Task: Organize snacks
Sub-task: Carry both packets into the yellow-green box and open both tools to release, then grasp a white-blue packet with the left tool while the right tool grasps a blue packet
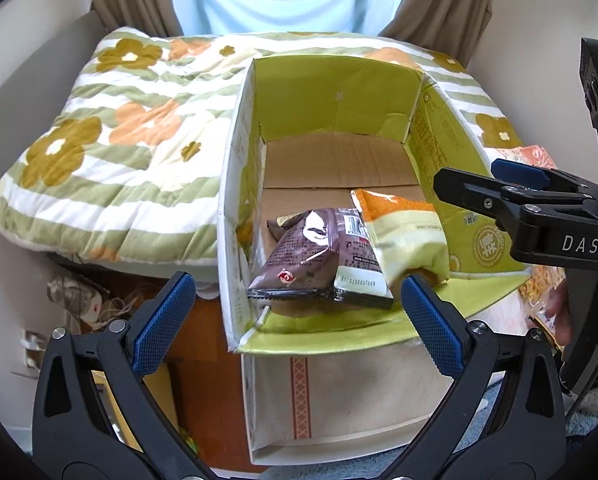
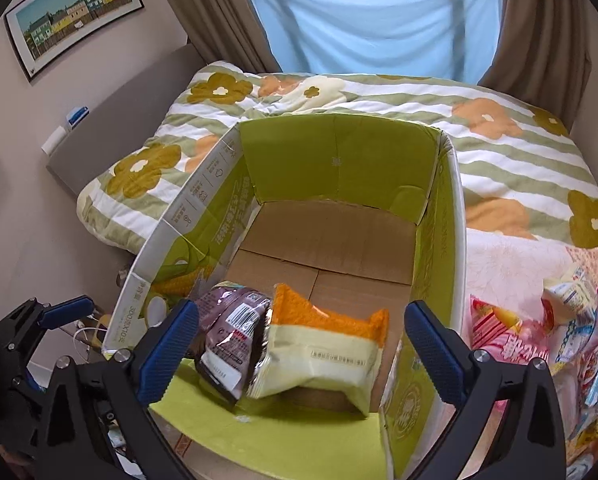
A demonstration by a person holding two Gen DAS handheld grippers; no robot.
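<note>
An open cardboard box (image 1: 331, 92) with green inner flaps stands on the bed; it also shows in the right wrist view (image 2: 339, 160). Inside at its near end lie a brown snack bag (image 1: 315, 260) (image 2: 231, 336) and a cream and orange snack bag (image 1: 407, 236) (image 2: 323, 352), side by side. My left gripper (image 1: 299, 312) is open and empty just outside the box's near flap. My right gripper (image 2: 299, 340) is open and empty above the two bags; it also shows in the left wrist view (image 1: 499, 184) at the box's right wall.
A floral striped quilt (image 1: 99, 140) covers the bed behind and left of the box. A pile of several pink and colourful snack packets (image 2: 539, 344) lies right of the box. Curtains and a window stand behind. A brown floor and cables lie left below.
</note>
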